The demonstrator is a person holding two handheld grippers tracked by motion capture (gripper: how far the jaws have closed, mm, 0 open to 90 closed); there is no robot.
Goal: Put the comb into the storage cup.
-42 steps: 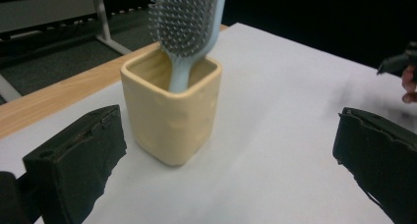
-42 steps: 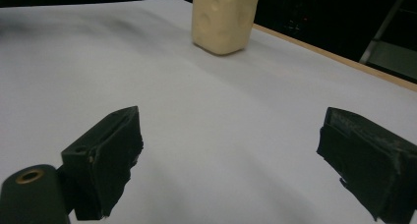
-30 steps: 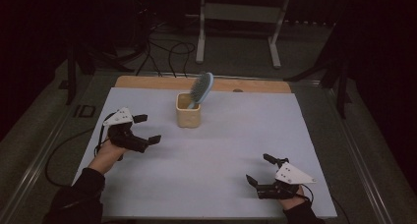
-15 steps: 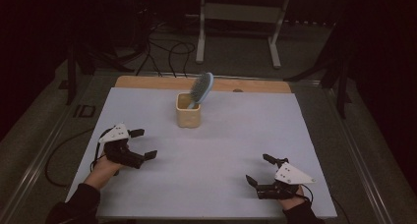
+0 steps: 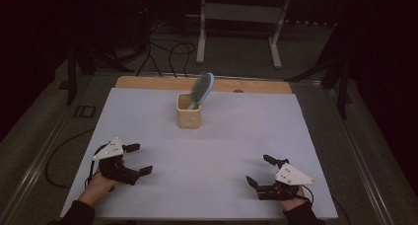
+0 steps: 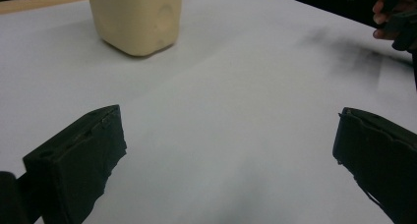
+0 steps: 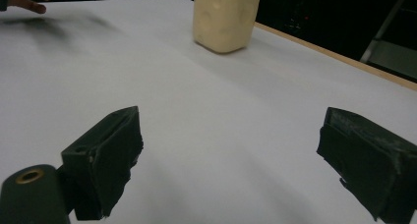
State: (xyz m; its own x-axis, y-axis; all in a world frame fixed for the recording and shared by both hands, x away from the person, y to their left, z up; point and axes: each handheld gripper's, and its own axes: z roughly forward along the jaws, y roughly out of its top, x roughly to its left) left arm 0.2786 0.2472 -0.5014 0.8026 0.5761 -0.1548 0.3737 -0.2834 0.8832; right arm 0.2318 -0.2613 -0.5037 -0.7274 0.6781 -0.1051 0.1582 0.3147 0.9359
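A cream square cup [image 5: 189,113] stands on the white table sheet [image 5: 222,146] near the far middle. A light blue hairbrush [image 5: 201,90] leans out of it, bristle head up and tilted right. My left gripper [image 5: 139,159] is low at the near left, jaws wide open and empty. My right gripper [image 5: 259,169] rests at the near right, also open with nothing in it. The cup [image 6: 136,17] appears far ahead of the left gripper [image 6: 228,160] in its own view. It also stands beyond the right gripper [image 7: 228,160] as the cup [image 7: 224,16].
A wooden strip [image 5: 148,82] borders the sheet's far edge. Behind the table, cables [image 5: 162,50] lie on the floor by a white stand [image 5: 241,18]. A dark tag [image 5: 85,111] sits off the sheet's left edge.
My left gripper has drawn back from beside the cup toward the near left edge of the sheet, staying open. The right gripper has not moved.
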